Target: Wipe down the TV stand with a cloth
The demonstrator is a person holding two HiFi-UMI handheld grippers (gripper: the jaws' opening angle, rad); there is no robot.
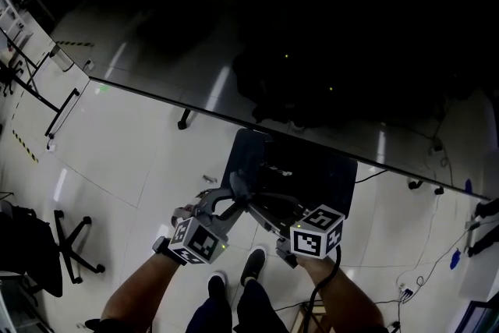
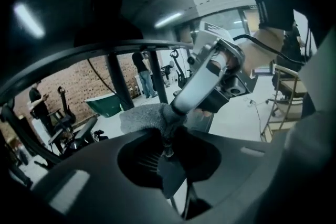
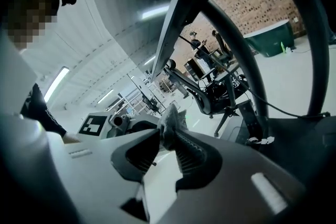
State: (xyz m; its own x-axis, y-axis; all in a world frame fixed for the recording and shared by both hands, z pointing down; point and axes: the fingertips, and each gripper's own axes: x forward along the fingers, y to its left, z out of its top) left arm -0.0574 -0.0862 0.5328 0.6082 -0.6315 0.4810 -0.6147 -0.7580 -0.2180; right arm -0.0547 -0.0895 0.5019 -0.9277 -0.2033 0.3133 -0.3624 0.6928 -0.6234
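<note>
A grey cloth hangs in the air between my two grippers, just in front of the black TV stand base. My left gripper is shut on one bunched end of it. In the right gripper view the cloth stands up between the tips of my right gripper, whose jaws are a little apart and do not pinch it. The head view has both grippers meeting tip to tip, left gripper and right gripper, under the big dark TV screen. A right gripper finger reaches down to the cloth.
An office chair base stands at the left on the pale floor. Cables trail at the right. The person's shoes are just behind the grippers. Office chairs and a green tub stand further off.
</note>
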